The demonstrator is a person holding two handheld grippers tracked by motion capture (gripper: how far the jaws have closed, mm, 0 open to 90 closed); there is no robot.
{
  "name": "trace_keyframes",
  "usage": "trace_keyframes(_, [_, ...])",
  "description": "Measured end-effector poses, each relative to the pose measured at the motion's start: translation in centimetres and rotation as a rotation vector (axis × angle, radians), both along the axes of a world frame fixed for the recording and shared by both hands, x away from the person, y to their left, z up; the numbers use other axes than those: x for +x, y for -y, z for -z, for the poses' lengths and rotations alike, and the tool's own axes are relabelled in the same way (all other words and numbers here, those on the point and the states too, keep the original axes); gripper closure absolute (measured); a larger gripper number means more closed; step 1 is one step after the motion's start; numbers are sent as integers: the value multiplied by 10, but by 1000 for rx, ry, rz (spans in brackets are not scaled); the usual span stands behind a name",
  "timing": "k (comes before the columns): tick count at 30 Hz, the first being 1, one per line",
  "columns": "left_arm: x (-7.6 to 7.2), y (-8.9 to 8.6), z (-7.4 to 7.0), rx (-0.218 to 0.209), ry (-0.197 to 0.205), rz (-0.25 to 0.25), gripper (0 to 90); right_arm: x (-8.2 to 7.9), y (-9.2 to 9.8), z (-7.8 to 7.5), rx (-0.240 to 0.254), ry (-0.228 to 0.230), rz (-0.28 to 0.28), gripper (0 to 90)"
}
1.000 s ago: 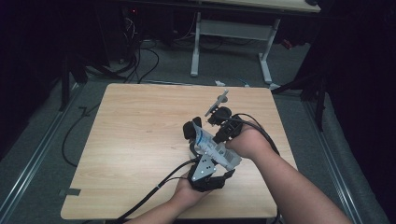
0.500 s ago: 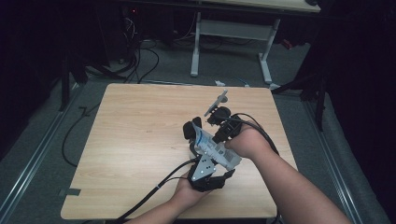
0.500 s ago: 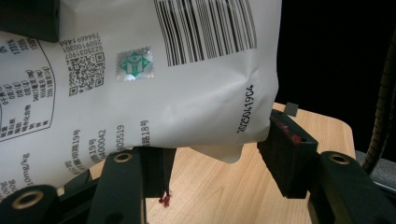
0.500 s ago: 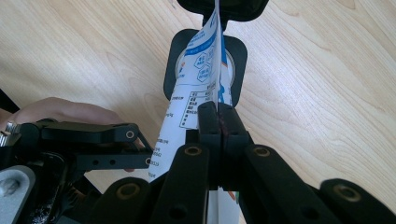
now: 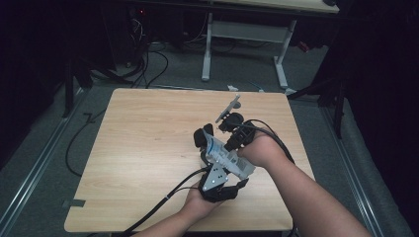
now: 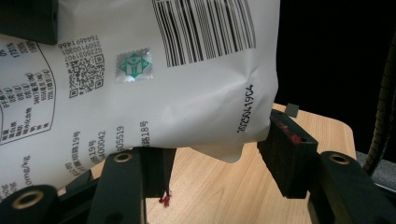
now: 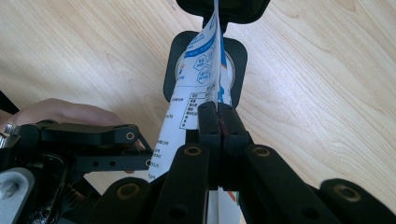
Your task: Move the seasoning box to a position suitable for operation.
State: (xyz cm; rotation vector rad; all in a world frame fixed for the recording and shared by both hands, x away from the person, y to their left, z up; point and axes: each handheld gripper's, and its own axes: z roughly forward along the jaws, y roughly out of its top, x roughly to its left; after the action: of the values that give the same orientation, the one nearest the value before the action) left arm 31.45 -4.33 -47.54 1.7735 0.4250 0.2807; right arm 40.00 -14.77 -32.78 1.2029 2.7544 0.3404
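A: Where's the pouch [image 6: 154, 79] right now?

B: Held up above the worktop [image 5: 143, 143], near its right half, between both tools. It's a white printed pouch with a barcode and a date stamp on the side the left gripper view looks at.

A: And who actually has it?

B: The right gripper [image 7: 218, 116] is clenched on a thin edge of the pouch; its jaws are pressed together with the film pinched flat between them. The left gripper [image 6: 215, 154] straddles the pouch's lower corner. One jaw touches the side by the date stamp, the other sits under the bottom edge. Whether it truly squeezes, I cannot tell.

A: What worries you?

B: In my judgement, the seam. If the two hands pull apart unevenly, the thin film could slip out of the right pinch, or tear crookedly. And the left hold is on a puffy corner, so the pouch could slide free and drop to the worktop.
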Motion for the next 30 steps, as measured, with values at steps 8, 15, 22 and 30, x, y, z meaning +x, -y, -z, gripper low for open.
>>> trace_keyframes(8, [0,0,0,1,1,0,480,2,0,1,-3,10,-25,900])
trace_keyframes(15, [0,0,0,2,2,0,480,2,0,1,-2,12,-27,900])
trace_keyframes(22, [1,0,0,1,1,-1,481,2,0,1,-2,12,-27,900])
trace_keyframes(30, [1,0,-1,-7,-2,-3,481,3,0,1,0,12,-23,900])
